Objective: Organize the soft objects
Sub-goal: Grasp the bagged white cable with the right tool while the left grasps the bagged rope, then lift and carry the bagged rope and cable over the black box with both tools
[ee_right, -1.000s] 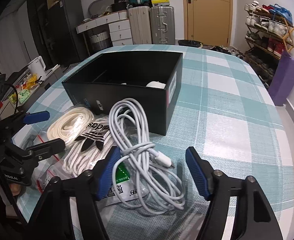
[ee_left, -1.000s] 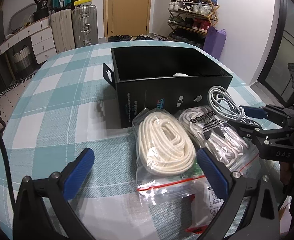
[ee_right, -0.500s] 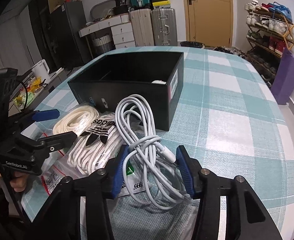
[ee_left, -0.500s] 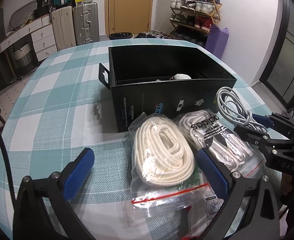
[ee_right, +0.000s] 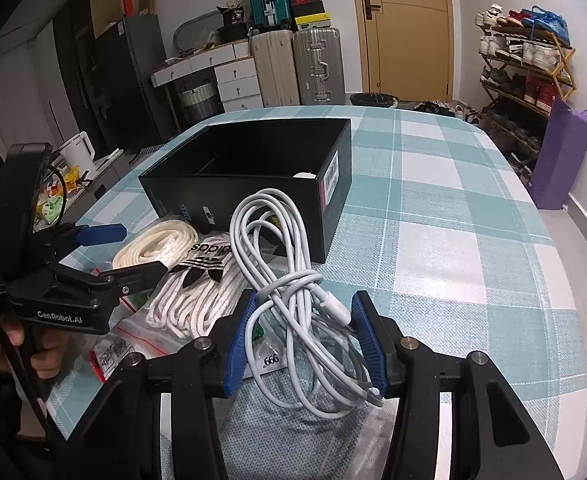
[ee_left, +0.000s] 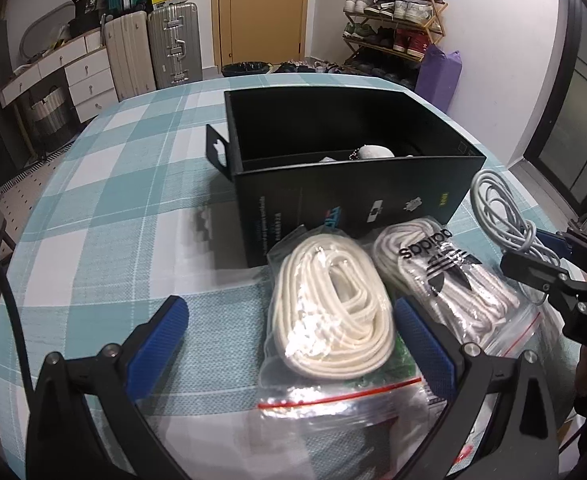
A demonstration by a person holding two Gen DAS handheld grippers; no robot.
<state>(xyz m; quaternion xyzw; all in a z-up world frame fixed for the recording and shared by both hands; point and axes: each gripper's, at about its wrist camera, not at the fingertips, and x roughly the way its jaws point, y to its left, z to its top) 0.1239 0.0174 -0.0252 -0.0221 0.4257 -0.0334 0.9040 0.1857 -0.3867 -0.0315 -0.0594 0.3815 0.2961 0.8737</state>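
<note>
On the checked tabletop (ee_left: 105, 208), the left hand-held gripper (ee_left: 289, 340) hangs spread wide over the bagged cord (ee_left: 329, 308), the laces bag (ee_left: 445, 276) beside it before the black box (ee_left: 357, 204), and the right hand-held gripper (ee_right: 305, 340) brackets the cable (ee_right: 289, 280), not visibly squeezing.

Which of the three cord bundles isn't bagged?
The white charging cable between the right gripper jaws; both lace bundles sit in zip bags.
</note>
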